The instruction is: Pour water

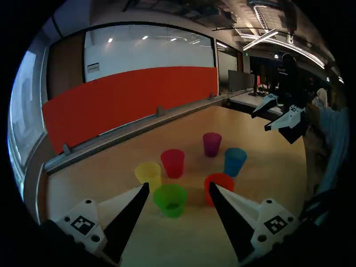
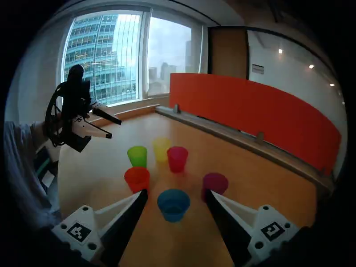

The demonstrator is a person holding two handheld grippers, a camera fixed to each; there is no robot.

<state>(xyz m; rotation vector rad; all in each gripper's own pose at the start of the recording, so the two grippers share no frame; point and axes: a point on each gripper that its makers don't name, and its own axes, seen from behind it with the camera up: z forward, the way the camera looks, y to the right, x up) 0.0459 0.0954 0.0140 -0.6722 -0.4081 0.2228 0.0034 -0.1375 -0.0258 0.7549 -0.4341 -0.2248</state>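
Jaws of left gripper (image 1: 178,184) and right gripper (image 2: 175,192) gape, empty.

I see a wooden bench (image 2: 276,187) backed by an orange divider panel (image 2: 258,115). Left of that panel, tall windows (image 2: 133,58) show daylit towers (image 2: 93,58). Strip lights (image 1: 262,39) glow overhead.

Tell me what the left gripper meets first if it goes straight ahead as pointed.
Most likely the green cup: it is the nearest thing, roughly centred between the open fingers of the left gripper. Depth and height are unclear. The orange-red cup sits close by one finger.
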